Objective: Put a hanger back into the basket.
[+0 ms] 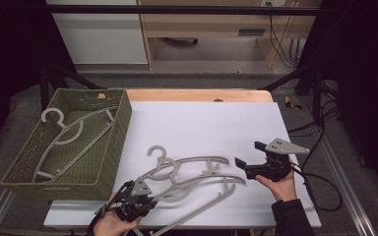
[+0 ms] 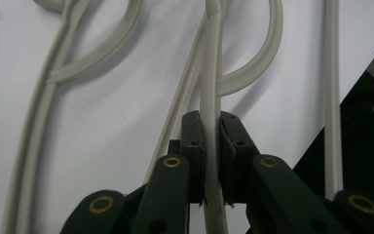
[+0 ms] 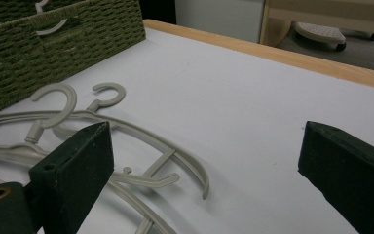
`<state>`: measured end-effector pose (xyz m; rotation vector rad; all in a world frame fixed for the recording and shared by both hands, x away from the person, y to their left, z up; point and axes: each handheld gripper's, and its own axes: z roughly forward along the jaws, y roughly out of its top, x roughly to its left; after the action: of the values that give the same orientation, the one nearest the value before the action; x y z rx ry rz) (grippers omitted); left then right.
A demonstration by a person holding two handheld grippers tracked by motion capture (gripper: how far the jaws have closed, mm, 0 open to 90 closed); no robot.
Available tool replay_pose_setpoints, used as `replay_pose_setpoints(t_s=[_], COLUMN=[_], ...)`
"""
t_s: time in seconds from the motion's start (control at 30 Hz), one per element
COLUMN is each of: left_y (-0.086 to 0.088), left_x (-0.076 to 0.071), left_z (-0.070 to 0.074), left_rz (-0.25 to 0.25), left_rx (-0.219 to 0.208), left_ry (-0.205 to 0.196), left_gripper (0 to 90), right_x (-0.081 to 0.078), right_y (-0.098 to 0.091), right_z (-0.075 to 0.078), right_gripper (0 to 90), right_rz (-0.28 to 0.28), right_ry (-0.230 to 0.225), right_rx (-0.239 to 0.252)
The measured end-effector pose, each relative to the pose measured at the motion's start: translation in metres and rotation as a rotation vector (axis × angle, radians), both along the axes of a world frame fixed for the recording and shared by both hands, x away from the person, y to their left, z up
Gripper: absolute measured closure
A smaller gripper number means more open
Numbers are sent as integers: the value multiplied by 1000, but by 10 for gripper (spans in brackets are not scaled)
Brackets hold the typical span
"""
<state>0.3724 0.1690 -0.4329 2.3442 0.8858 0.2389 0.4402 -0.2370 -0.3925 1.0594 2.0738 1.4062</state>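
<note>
Near left: the left hand-held gripper [image 1: 137, 195] is clamped on the thin arm of a grey hanger [image 2: 210, 146]; its own view shows both pads pressed flat against the plastic strip. That hanger lies at the near edge of the white worktop [image 1: 202, 123], tangled with a second hanger [image 1: 192, 162] whose hook points toward the far left.

Near right: the right hand-held gripper [image 1: 250, 155] hovers above the worktop with its jaws wide apart and nothing between them, pointing left toward the hanger pile.

Judgement: the step in hand is the pickup of one hanger for transfer to the basket [image 1: 120, 123], which stands at the far left and already holds one hanger [image 1: 66, 132]. The next move calls for a lift that clears the gripped hanger from its neighbour, then a carry to the far left over the basket wall.

Obstructions: the overlapping arms and hooks may drag the second hanger along; the free gripper is placed to hold it down. Beyond the worktop stand cabinets [image 1: 98, 34] and trailing cables [image 1: 320, 137], well apart from the work.
</note>
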Motion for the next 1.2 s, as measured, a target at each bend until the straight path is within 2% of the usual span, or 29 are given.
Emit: replay_pose_setpoints(t_s=[0.5,0.77,1.03,1.2], left_y=[20,24,34,39], left_x=[-4,1,14,24], left_z=[37,50,75,91], left_rz=[25,38,72,89], left_rx=[-107,-103,-127,-123], left_ry=[-137,-175,-240,-277], left_gripper=[827,826,825,825], right_x=[0,-1,-1,-1], right_y=[-2,-4,-7,-8], right_z=[1,3,5,5], right_gripper=[61,60,59,59], right_rz=[-1,-5,-16,-20], right_ry=[-6,-11,-15,-18], right_rx=[2,10,19,18])
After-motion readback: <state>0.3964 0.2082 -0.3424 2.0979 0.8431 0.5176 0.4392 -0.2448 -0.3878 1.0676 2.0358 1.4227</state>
